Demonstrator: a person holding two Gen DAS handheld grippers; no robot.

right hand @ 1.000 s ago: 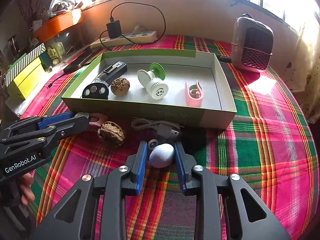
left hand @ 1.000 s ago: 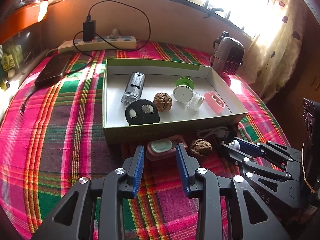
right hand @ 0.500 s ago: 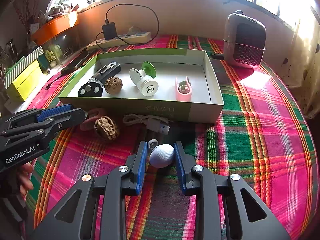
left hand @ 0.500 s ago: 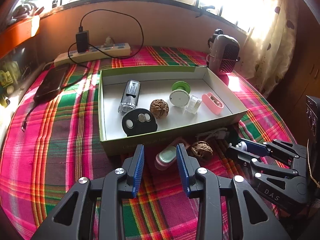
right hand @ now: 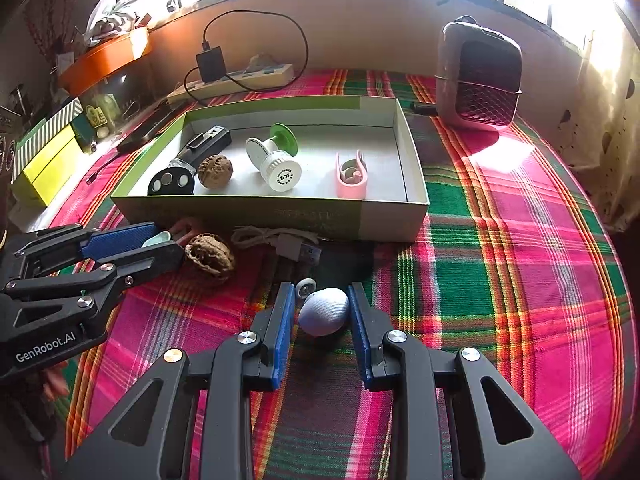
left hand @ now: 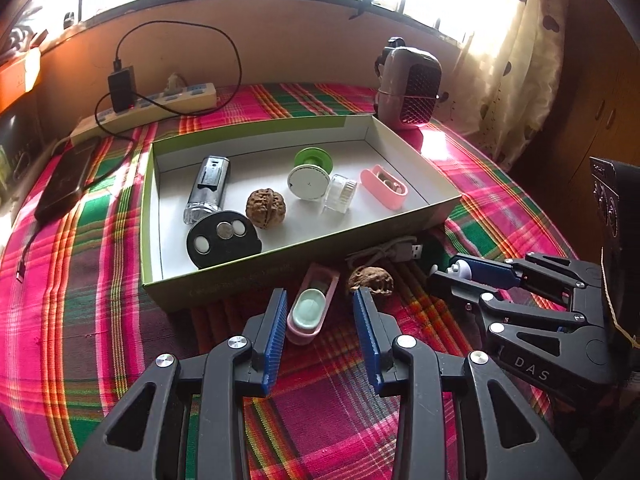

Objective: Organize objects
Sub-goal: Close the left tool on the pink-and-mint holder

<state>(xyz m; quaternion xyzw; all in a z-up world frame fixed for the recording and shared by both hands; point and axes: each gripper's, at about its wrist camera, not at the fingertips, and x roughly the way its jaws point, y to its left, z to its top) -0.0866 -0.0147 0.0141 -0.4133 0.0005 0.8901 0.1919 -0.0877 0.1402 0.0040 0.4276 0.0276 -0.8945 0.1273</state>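
A green-sided box (left hand: 240,280) (right hand: 280,216) holds a black torch, a walnut, a green-and-white spool, a clear jar, a pink case and a black disc. In front of it lie another pink case with a mint lid (left hand: 310,312), a loose walnut (left hand: 370,282) (right hand: 210,256) and a USB cable (left hand: 384,252) (right hand: 280,240). My left gripper (left hand: 320,294) (right hand: 170,238) straddles the mint-lidded case; its jaws are opening, with a gap on the right side. My right gripper (right hand: 320,292) (left hand: 444,271) is shut on a pale egg-shaped object (right hand: 324,312) low over the cloth.
A plaid cloth (right hand: 500,260) covers the table. A power strip with a charger (left hand: 160,100) and a dark phone (left hand: 64,180) lie at the back left. A grilled heater (right hand: 478,76) stands back right, a curtain (left hand: 516,60) beyond it. Yellow boxes (right hand: 44,164) sit far left.
My left gripper has rolled and its jaws have widened a little. The mint-lidded case, which lay crosswise by the box, now lies lengthwise between its fingers. The right gripper kept its hold.
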